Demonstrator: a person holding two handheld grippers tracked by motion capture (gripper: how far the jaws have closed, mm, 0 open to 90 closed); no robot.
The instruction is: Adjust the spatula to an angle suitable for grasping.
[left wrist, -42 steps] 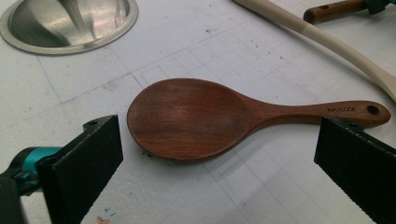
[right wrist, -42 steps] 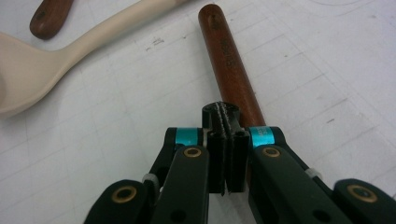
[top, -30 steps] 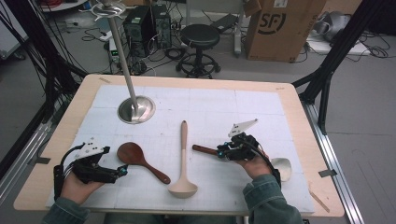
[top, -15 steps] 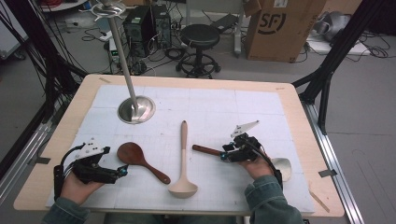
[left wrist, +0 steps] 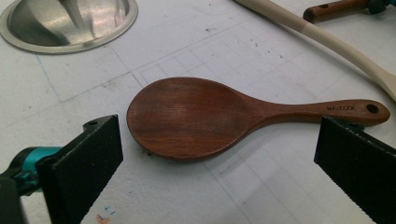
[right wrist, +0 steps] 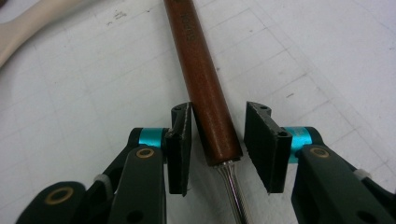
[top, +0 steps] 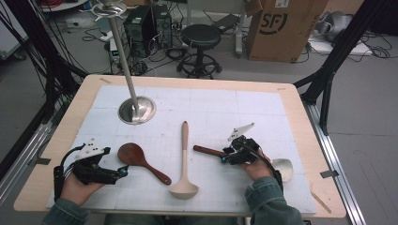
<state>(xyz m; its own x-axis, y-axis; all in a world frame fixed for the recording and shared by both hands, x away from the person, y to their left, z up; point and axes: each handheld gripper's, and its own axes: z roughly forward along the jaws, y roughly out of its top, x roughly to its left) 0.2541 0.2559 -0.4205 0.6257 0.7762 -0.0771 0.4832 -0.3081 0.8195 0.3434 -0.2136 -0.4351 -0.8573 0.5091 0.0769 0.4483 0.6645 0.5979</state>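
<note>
My right gripper (right wrist: 217, 140) has its jaws set either side of a dark wooden handle (right wrist: 201, 79), near the end where a metal shank (right wrist: 232, 186) leaves the wood. The left pad sits at the handle; a gap shows between the handle and the right pad, so the jaws are not clamped. In the high view this gripper (top: 230, 157) rests right of centre on the white mat (top: 206, 101), my hand covers the shank, and a pale bowl (top: 283, 168) lies just beyond my hand; I cannot tell whether it belongs to that handle.

My left gripper (left wrist: 215, 158) has its jaws wide apart, holding nothing. A brown spoon (left wrist: 196, 116) lies flat between them, touching neither pad; the printing on its handle is too small to read. In the high view this gripper (top: 115, 174) sits at the near left, just beside the spoon.

A cream ladle (top: 184, 187) lies between the two grippers, bowl nearest me. At the far left stands a steel base (top: 137, 110) with a pole (top: 121, 47), its top cut off.
</note>
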